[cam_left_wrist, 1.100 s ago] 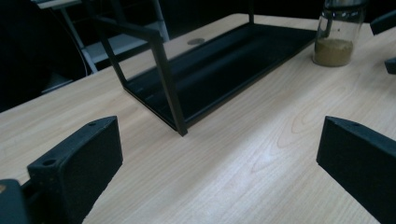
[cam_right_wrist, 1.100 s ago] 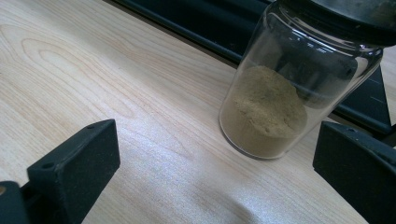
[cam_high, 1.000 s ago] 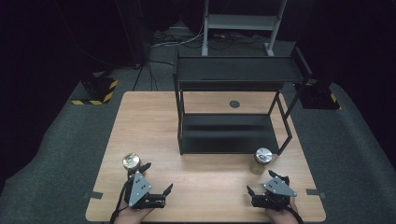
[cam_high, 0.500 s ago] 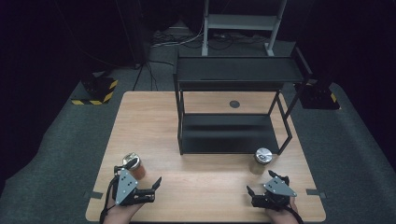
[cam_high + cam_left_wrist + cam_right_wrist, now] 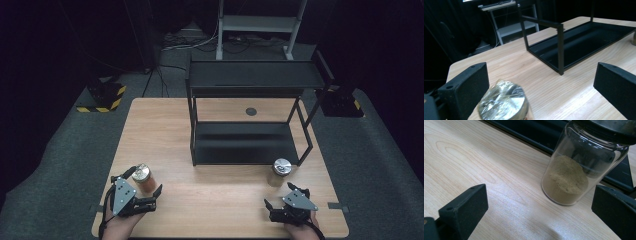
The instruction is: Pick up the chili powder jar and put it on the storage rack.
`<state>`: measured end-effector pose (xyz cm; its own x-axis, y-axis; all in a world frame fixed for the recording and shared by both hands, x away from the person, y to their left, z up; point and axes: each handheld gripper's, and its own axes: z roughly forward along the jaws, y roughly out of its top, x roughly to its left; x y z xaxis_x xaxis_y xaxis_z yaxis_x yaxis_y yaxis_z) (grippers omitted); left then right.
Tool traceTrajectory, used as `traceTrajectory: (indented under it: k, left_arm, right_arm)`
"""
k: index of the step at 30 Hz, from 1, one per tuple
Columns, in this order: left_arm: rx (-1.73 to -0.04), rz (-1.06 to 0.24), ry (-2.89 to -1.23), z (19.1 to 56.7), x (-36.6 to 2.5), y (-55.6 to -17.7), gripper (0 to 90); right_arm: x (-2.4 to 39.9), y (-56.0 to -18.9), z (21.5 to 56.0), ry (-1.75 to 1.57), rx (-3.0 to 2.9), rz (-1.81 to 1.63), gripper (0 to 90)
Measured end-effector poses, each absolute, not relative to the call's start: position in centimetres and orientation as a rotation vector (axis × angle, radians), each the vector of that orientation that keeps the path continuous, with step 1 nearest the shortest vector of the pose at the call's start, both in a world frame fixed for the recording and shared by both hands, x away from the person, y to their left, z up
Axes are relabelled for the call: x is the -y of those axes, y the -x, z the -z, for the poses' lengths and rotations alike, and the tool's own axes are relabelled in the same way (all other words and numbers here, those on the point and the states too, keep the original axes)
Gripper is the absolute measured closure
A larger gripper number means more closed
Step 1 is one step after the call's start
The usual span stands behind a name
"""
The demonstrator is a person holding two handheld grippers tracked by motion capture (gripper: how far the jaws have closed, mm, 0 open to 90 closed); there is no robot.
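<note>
Jar (image 5: 141, 175) sits between left gripper's (image 5: 145, 196) wide-open jaws, nothing gripped yet; next: close squarely, right gripper (image 5: 280, 200) open, empty.

Black rack (image 5: 250, 120) mid-table — bare front edge

Black metal two-tier shelf rack (image 5: 250, 117) stands mid-table on light wooden table (image 5: 160, 125). Silver-lidded glass jar w/ brown contents (image 5: 142, 178) sits near-left of rack, between jaws of left gripper (image 5: 145, 195), jaws spread wide. Second silver-lidded jar, paler contents (image 5: 281, 170), stands just off rack's near-right corner. Right gripper (image 5: 282, 197) is nearer than that jar, apart from it, jaws spread.
</note>
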<state>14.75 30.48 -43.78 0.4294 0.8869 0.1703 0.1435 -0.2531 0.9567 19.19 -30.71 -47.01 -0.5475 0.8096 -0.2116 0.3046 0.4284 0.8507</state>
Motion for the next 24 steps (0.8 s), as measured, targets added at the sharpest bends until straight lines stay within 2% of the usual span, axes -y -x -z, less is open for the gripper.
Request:
traceTrajectory:
  k: [24]
  left_arm:
    - [-1.068, -0.885, -1.635, 45.7, -31.7, -16.4, 0.4]
  right_arm:
    - [30.5, -19.2, 47.0, -0.927, -2.067, -1.039, 0.0]
